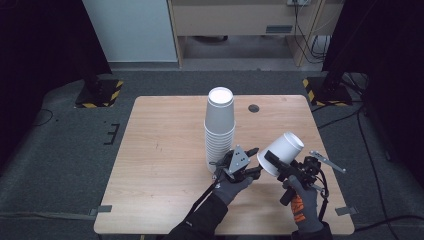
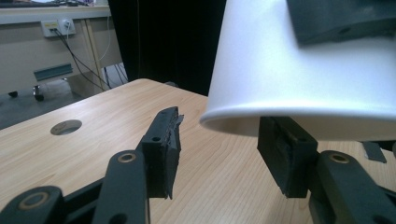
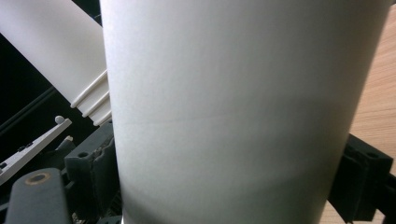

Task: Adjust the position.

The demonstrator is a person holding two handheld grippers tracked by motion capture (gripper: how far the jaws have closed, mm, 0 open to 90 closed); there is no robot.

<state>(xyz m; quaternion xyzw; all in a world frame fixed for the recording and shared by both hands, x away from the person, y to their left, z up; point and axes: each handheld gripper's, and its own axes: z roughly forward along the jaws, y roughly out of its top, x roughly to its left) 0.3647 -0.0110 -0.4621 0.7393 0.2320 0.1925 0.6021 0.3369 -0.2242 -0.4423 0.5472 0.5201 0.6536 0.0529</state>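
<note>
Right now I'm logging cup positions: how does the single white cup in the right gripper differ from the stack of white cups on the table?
The single cup is held tilted above the table, clamped in the right gripper; the stack of cups stands upside down on the table, ungripped. The single cup is alone; the stack holds many nested cups and rises far taller. Both are plain white paper cups.

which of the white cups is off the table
The single white cup clamped in the right gripper, tilted above the table. The other cups form an upside-down stack standing on the wood.
</note>
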